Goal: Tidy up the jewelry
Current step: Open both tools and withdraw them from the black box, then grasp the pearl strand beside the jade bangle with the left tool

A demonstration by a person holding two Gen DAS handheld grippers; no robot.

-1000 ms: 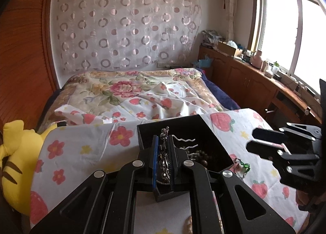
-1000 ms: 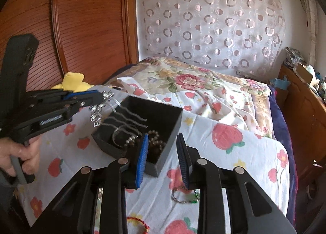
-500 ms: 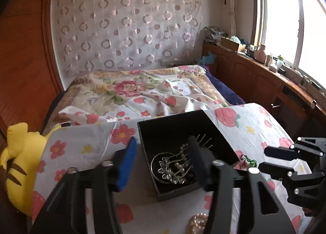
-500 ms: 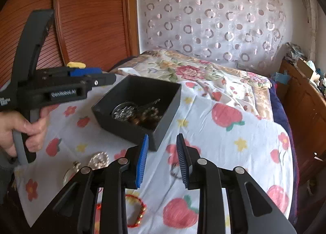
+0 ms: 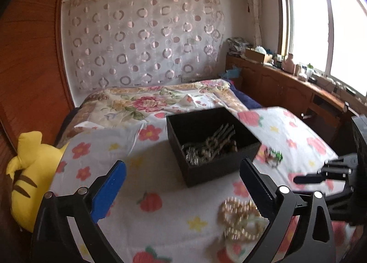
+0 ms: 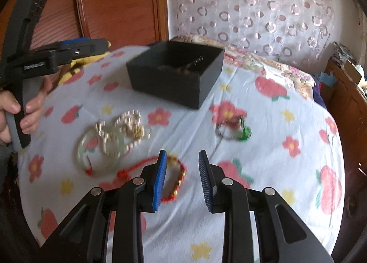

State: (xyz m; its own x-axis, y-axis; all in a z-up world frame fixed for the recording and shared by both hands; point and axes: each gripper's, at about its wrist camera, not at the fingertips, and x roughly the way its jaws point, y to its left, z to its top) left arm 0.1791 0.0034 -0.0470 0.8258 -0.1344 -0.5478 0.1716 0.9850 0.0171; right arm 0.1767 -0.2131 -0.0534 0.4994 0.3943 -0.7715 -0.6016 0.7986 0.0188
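Right tongs [image 6: 181, 178] gaping, nothing between the pads, hovering low over the flowered sheet [image 6: 263, 148]. Left tongs [image 5: 183, 189] spread wide, also empty

Risks, as I judge them: red cord bracelet [image 6: 174, 178] sits just under and partly behind the right tongs' left pad, so a straight drop could pin only one strand & drag the rest, or pinch the sheet with it. Pearl necklace [image 6: 121, 132] lies tangled over a clear bangle [image 6: 91, 153] just left of the cord; grabbing one prob lifts the other, and loose beads could slip out on the way to the box. Soft bedding gives under pressure, so pads may sink & miss. Frames are blurred, both hands look to be moving, aim is shaky

Further out, right of centre: green-beaded chain [image 6: 234, 131], apart from the rest, near the box corner. Then the black box [image 6: 176, 72], open-topped, hairpins & metal pieces [image 5: 208, 146] already inside. In the left view the pearls [image 5: 240, 219] lie just beside the right pad, box beyond
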